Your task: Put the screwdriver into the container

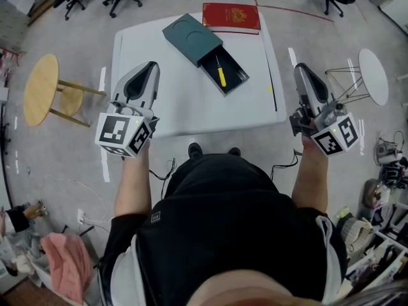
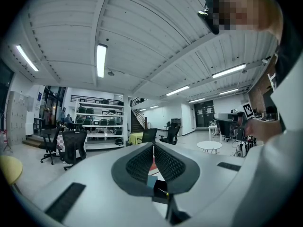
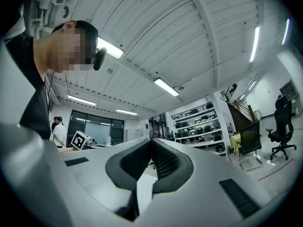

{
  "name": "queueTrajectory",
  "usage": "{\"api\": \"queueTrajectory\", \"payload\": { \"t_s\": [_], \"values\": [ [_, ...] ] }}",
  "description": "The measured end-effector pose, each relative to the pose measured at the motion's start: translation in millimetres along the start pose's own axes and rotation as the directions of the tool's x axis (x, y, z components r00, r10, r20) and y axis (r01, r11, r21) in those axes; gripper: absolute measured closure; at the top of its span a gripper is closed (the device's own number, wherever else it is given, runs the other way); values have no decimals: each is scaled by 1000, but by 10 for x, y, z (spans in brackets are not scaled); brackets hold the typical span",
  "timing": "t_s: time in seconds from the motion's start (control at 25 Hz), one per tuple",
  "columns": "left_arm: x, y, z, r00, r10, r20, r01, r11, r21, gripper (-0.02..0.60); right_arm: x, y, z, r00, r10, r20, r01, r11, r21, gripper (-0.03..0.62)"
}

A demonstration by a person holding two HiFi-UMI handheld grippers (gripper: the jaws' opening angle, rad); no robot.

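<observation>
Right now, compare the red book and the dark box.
The red book lies closed at the far edge of the table; the dark box sits nearer, slid open, the screwdriver inside. The book lies square to the table, the box diagonal. Both lie flat.

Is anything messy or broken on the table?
Nothing looks broken or spilled. The dark box lies slanted on the white table, and its tray is slid open with the yellow screwdriver inside. A red book sits at the far edge.
</observation>
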State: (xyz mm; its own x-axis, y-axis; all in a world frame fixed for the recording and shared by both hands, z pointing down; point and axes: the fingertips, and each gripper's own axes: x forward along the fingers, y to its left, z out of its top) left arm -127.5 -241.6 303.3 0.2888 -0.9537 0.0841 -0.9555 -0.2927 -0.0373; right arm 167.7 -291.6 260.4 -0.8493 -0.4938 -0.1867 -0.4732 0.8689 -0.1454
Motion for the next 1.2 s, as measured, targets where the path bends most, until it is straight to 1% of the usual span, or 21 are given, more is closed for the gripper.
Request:
{"api": "queueTrajectory", "payload": {
  "t_s": [0.56,0.88,1.2],
  "values": [
    [11,88,-127,1000,19,-18,-19,1000,-5,560,27,-67,-62,1000,-30,-7,30,999,-13,564],
    [136,174,-141,999,22,-25,-22,1000,0,560,135,-153,-64,999,-33,-30,31,999,-44,565],
    [155,157,-191,999,23,-38,-23,1000,-10,560,124,-217,-129,998,-44,-49,42,999,-32,565]
  ]
}}
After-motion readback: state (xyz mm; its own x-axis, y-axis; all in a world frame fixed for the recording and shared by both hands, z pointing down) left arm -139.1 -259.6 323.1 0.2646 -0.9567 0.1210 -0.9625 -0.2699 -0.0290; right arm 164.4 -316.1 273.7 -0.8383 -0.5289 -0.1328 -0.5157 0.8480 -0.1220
